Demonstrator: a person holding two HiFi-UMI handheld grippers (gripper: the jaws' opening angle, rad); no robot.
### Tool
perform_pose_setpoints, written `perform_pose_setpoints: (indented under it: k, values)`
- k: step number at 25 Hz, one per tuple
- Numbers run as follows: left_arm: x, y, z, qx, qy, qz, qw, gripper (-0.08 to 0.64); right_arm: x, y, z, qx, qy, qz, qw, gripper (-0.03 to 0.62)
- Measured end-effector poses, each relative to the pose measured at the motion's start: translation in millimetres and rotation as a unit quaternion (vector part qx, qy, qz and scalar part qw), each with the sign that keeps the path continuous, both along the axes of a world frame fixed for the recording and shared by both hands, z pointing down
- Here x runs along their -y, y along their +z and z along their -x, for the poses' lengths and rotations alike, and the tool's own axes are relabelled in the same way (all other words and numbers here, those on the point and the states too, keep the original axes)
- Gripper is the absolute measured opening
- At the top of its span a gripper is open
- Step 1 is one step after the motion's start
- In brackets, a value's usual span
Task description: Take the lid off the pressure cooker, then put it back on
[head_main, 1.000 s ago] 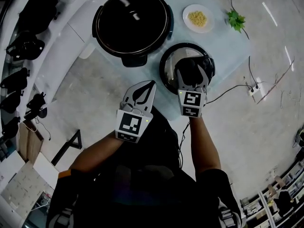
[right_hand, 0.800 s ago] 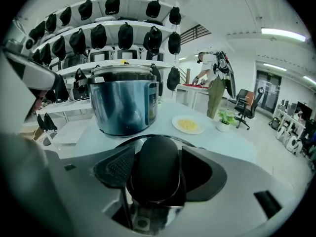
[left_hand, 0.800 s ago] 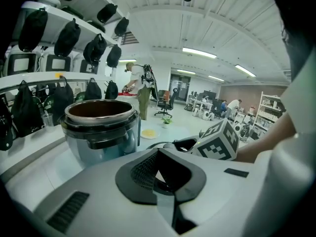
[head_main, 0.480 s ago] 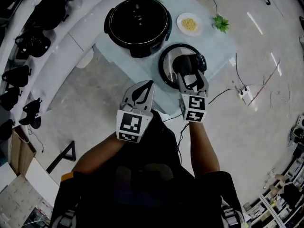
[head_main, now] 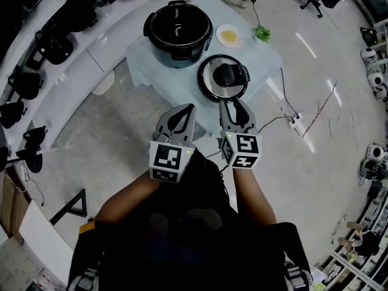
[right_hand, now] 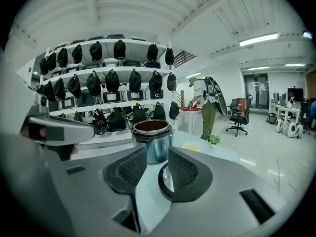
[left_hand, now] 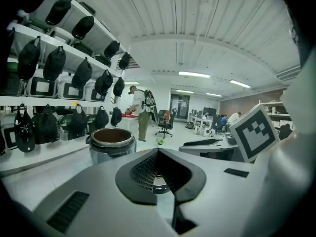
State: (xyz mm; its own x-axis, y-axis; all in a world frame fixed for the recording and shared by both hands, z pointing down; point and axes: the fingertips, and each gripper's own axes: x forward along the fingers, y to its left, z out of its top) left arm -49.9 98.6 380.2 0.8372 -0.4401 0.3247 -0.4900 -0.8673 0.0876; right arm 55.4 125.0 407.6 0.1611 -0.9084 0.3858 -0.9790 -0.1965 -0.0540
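Observation:
The open pressure cooker pot (head_main: 177, 32) stands on a small table with a light blue cloth (head_main: 142, 65). It also shows in the left gripper view (left_hand: 112, 141) and the right gripper view (right_hand: 152, 135). Its lid (head_main: 223, 77) lies flat on the table, right of the pot, with the black knob up. Both grippers hover well short of the table. My left gripper (head_main: 191, 108) (left_hand: 158, 151) is shut on nothing. My right gripper (head_main: 232, 103) (right_hand: 157, 154) has just been closing. A gap remains between its pads, and nothing is between them.
A white plate of yellow food (head_main: 229, 36) and a small green plant (head_main: 262, 34) sit at the table's far side. Shelves of black bags (head_main: 36, 47) curve along the left. A person (right_hand: 207, 107) stands beyond the table. A power strip and cables (head_main: 297, 120) lie on the floor at right.
Both grippers have drawn back and up, away from the table. The right gripper has come off the lid's knob and its jaws are narrower. The lid stays flat on the table.

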Motion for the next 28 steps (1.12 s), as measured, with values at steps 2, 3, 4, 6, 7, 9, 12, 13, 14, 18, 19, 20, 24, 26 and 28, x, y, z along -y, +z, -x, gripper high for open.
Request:
perform_pose_setpoints:
  k: [2,3,4,6,7,9,12,13,14,18,19,20,24,26,28]
  values:
    - [-11,-9,6,-0.008,-0.003,-0.003,1.0,0.006,-13,-13,9,-0.005,-0.002,-0.005,1.0,0.13]
    - [-16,-14,8,-0.011,-0.005,-0.005,0.9999,0.006,-18,-20,13,-0.007,-0.003,-0.006,1.0,0.116]
    - [-20,-19,10,-0.014,-0.007,-0.007,0.9999,0.006,-23,-27,17,-0.008,-0.005,-0.008,1.0,0.103]
    - [-25,-28,14,-0.019,-0.013,-0.013,0.9997,0.006,-32,-40,20,-0.009,-0.007,-0.013,1.0,0.075]
    - [-27,-32,15,-0.021,-0.017,-0.015,0.9995,0.006,-36,-45,19,-0.011,-0.008,-0.016,1.0,0.066]
    - [-31,-36,16,-0.025,-0.025,-0.017,0.9992,0.006,-45,-51,16,-0.016,-0.011,-0.019,1.0,0.054]
    - [-39,-41,11,-0.026,-0.036,-0.021,0.9988,0.006,-57,-58,5,-0.016,-0.019,-0.024,0.999,0.044]
    - [-43,-44,7,-0.027,-0.039,-0.022,0.9986,0.006,-61,-62,2,-0.015,-0.023,-0.026,0.999,0.041]
    - [-48,-47,2,-0.028,-0.042,-0.023,0.9985,0.006,-66,-66,-3,-0.014,-0.028,-0.028,0.999,0.041]
    - [-67,-56,-24,-0.038,-0.06,-0.028,0.997,0.006,-86,-79,-22,-0.019,-0.059,-0.038,0.997,0.038]
    - [-72,-57,-33,-0.041,-0.067,-0.028,0.9966,0.006,-91,-79,-27,-0.022,-0.067,-0.039,0.997,0.038]
    - [-77,-57,-41,-0.042,-0.071,-0.027,0.9962,0.006,-96,-78,-33,-0.023,-0.073,-0.037,0.996,0.037]
    - [-95,-53,-71,-0.036,-0.076,-0.03,0.996,0.006,-114,-71,-56,-0.014,-0.087,-0.032,0.996,0.034]
    - [-103,-50,-82,-0.033,-0.08,-0.032,0.9957,0.006,-121,-70,-67,-0.01,-0.091,-0.034,0.995,0.032]
    - [-110,-48,-91,-0.03,-0.084,-0.033,0.9954,0.006,-127,-70,-76,-0.009,-0.095,-0.037,0.995,0.032]
